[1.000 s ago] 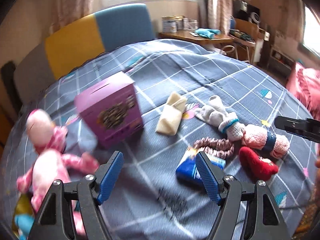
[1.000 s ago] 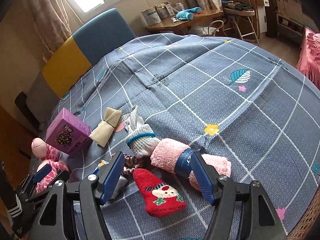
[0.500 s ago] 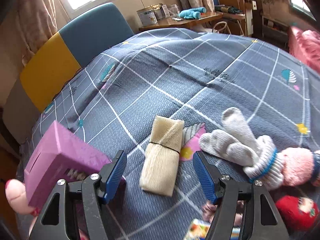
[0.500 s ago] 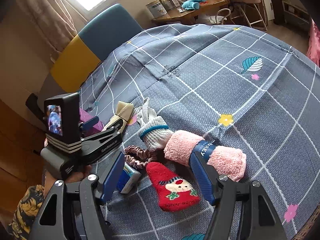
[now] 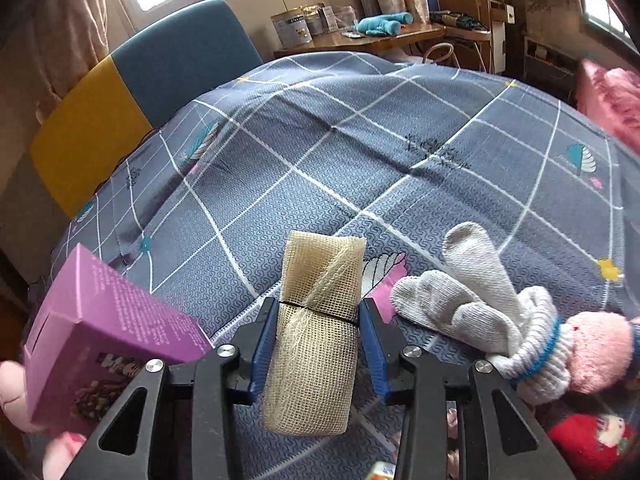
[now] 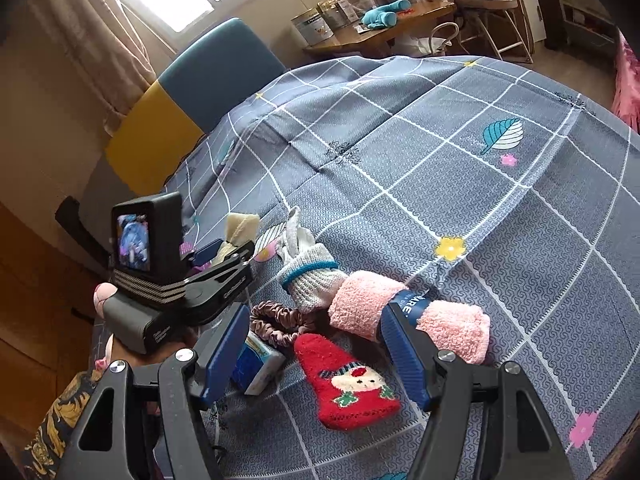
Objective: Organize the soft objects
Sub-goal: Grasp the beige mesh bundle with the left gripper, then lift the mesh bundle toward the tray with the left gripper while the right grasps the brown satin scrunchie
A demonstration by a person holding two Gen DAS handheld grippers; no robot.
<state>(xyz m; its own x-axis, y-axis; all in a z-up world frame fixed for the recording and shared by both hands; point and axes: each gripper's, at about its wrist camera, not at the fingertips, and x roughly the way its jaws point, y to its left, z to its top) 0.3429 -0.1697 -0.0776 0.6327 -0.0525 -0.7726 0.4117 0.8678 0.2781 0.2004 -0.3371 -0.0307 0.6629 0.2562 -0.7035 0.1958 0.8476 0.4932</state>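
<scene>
My left gripper (image 5: 318,312) is shut on a beige mesh cloth roll (image 5: 316,336) lying on the blue-grey checked bedspread (image 5: 360,152). The roll also shows in the right wrist view (image 6: 238,232), with the left gripper (image 6: 216,254) around it. My right gripper (image 6: 314,344) is open and empty, above a red Santa sock (image 6: 348,390). A pink rolled towel (image 6: 412,320), a grey-white glove (image 6: 308,276) and a pink scrunchie (image 6: 276,320) lie close by. The glove also shows in the left wrist view (image 5: 472,300).
A purple box (image 5: 104,344) stands left of the roll, with a pink plush toy (image 5: 12,392) behind it. A blue packet (image 6: 256,364) lies by the scrunchie. A yellow and blue headboard (image 5: 140,92) and a wooden desk (image 5: 380,36) are beyond the bed.
My left gripper has moved forward onto the beige roll and closed on it. My right gripper has stayed open above the red sock.
</scene>
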